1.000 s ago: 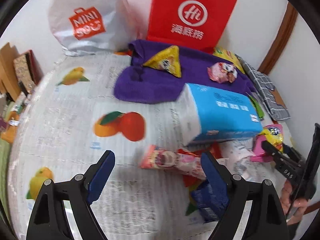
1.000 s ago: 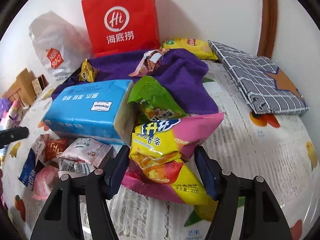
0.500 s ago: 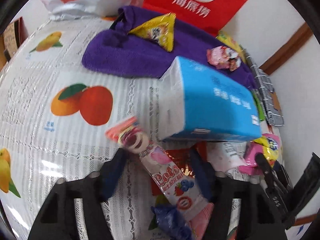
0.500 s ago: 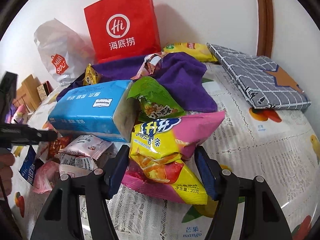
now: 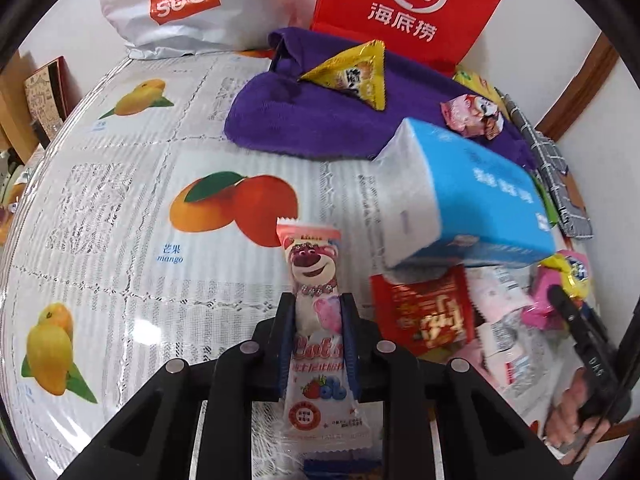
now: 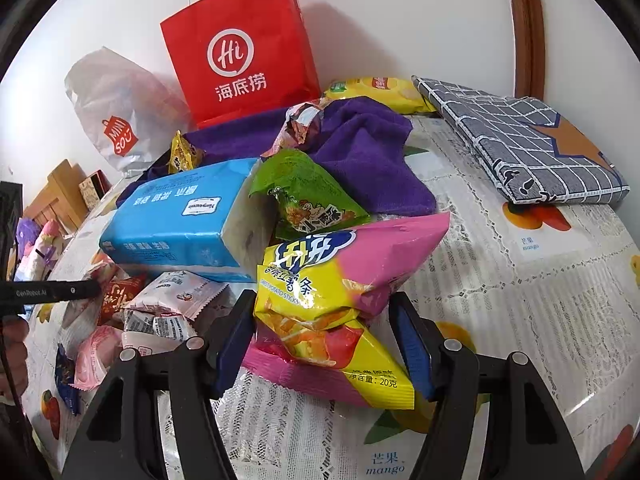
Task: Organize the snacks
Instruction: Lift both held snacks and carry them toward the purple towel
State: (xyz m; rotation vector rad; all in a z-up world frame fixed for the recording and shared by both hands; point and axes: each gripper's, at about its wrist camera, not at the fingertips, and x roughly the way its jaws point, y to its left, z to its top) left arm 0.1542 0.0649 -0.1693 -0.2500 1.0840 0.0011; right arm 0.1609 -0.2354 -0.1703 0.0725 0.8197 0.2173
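Left gripper [image 5: 316, 320] points forward, clamped on the pink bear snack stick [image 5: 316, 292]; right gripper [image 6: 324, 336] spread wide astride the pink-yellow chip bag [image 6: 340, 280].

You are in home. Surface [image 5: 120, 208] has plastic fruit-print cover. Red shopping bag [image 6: 240, 48] and white shop bag [image 5: 172, 4] lean on wall. Purple towel [image 5: 320, 120] lies there.

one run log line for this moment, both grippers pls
left gripper shut on pink bear snack stick, lifted off table | right gripper open around sweet potato sticks bag | tissue pack atop pile
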